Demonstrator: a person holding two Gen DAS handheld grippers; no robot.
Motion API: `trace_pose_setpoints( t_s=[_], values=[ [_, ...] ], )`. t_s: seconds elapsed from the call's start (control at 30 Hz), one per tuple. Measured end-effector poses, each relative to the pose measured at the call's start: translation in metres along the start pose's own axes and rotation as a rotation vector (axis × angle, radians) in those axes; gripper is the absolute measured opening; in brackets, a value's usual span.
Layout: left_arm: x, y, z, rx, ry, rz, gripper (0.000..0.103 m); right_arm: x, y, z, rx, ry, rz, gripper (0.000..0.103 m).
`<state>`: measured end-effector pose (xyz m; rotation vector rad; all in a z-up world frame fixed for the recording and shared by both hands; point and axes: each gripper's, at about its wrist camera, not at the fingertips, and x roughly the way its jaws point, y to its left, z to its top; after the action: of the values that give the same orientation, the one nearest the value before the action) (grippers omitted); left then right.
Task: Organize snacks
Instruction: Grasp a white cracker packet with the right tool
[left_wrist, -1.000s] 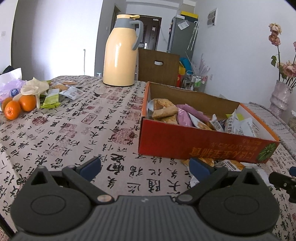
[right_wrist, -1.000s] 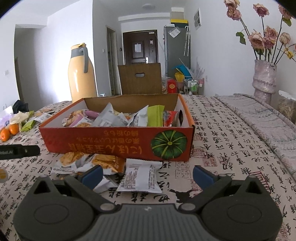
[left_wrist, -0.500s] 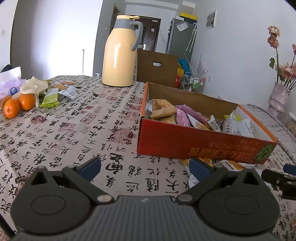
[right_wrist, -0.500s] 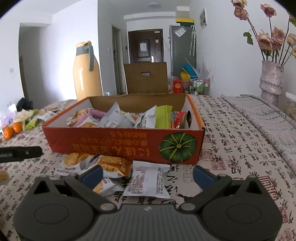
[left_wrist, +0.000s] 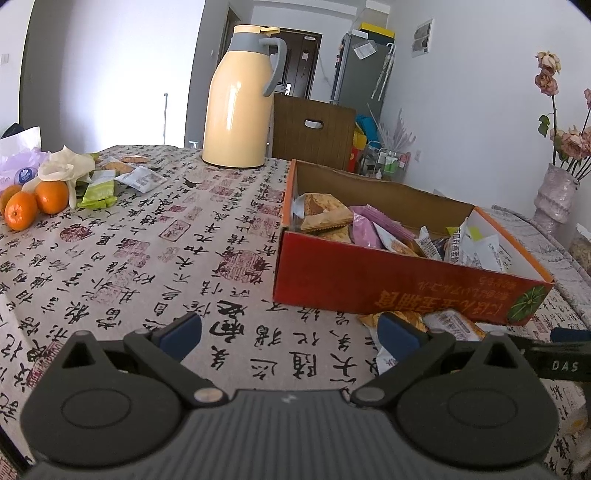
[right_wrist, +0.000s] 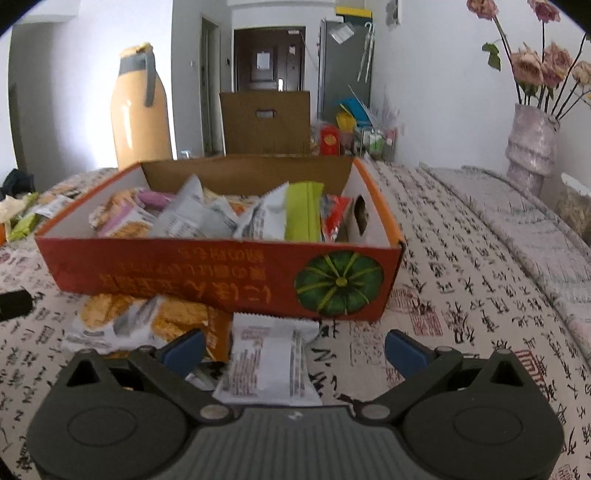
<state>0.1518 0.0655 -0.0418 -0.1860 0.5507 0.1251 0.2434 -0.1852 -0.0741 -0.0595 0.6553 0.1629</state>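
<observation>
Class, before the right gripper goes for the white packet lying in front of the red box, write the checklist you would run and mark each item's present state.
1. Right gripper open, nothing held: ok.
2. White packet lies between its fingers' line: ok.
3. Packet free of the orange packets beside it: cannot tell, edges overlap.
4. Red box has room on top: ok.
5. Left gripper open, apart from the packet: ok.

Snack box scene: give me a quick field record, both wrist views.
box: red cardboard box, open top, packets inside
loose packets: white packet and orange packets on the tablecloth in front of the box
right gripper: open, over the white packet
left gripper: open, empty
far left: oranges, more packets
behind: yellow thermos
</observation>
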Motion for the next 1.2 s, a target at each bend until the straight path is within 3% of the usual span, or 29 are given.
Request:
trace_pose_setpoints(
  t_s=[0.27,0.33,0.4,0.43,0.6,0.63,0.7,0.77,1.03,1.2],
  values=[
    [0.002,0.001,0.000,-0.002,0.010,0.001,0.103,0.011,-0.001,-0.004,0.006,0.038,-0.005,0.102],
    [0.002,0.001,0.000,-0.003,0.012,0.002,0.103,0.013,-0.004,-0.004,0.022,0.041,0.003,0.099],
    [0.003,0.001,0.000,-0.004,0.015,0.004,0.103,0.012,-0.008,-0.004,0.046,0.035,-0.002,0.083],
    [0.003,0.001,0.000,-0.005,0.017,0.005,0.103,0.013,-0.010,-0.003,0.055,0.038,-0.005,0.080],
    [0.003,0.001,0.000,-0.005,0.019,0.007,0.103,0.017,-0.007,-0.007,0.036,0.052,-0.001,0.078],
    [0.004,0.000,0.000,-0.004,0.020,0.008,0.103,0.016,-0.006,-0.007,0.027,0.046,0.001,0.075],
    [0.004,0.001,0.000,-0.003,0.023,0.011,0.103,0.013,-0.004,-0.008,0.019,0.033,0.014,0.052],
    [0.005,0.001,-0.001,-0.002,0.028,0.014,0.103,0.010,-0.005,-0.009,0.020,0.023,0.024,0.043],
    [0.005,-0.002,0.003,0.009,0.059,0.043,0.103,-0.019,-0.022,-0.009,0.053,-0.085,0.008,0.041],
    [0.003,-0.023,0.011,0.058,0.081,0.051,0.103,-0.023,-0.039,-0.010,0.064,-0.106,-0.010,0.041]
  ],
)
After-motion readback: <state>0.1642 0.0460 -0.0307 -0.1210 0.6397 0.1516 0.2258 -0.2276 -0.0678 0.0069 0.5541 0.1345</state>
